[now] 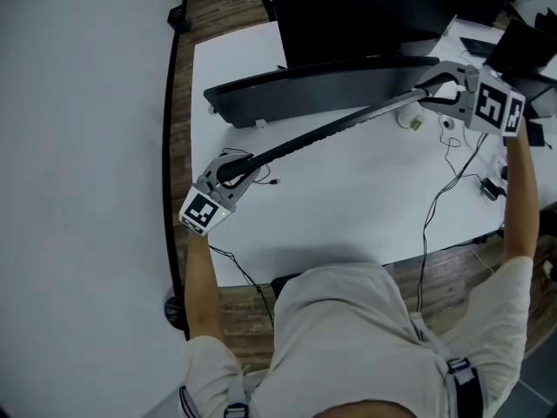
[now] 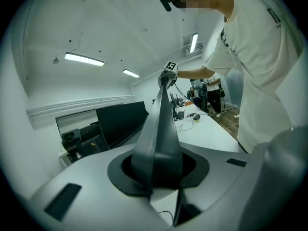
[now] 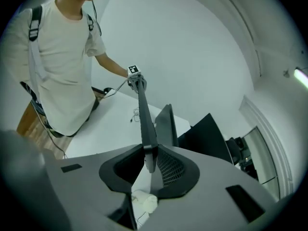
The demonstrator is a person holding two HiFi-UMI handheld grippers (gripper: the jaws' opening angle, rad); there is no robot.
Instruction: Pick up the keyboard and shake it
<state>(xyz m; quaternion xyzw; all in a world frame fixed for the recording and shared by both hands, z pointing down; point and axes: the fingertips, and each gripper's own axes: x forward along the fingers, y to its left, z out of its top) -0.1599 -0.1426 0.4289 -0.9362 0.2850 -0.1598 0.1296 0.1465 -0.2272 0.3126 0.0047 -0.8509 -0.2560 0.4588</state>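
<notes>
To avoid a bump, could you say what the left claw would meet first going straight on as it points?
The keyboard held in the left claw itself; beyond its far end, probably the right claw.

keyboard [image 1: 331, 129]: seen edge-on in head view, keys not made out; ends covered by left tool [image 1: 233, 171] & right tool [image 1: 432, 88].
monitor [image 1: 365, 16]: top cut off by pic edge.
desk [image 1: 348, 216]: right end cut off; far part hidden behind monitor.
white item [image 1: 409, 118] nr right tool: too small to be identified.
</notes>
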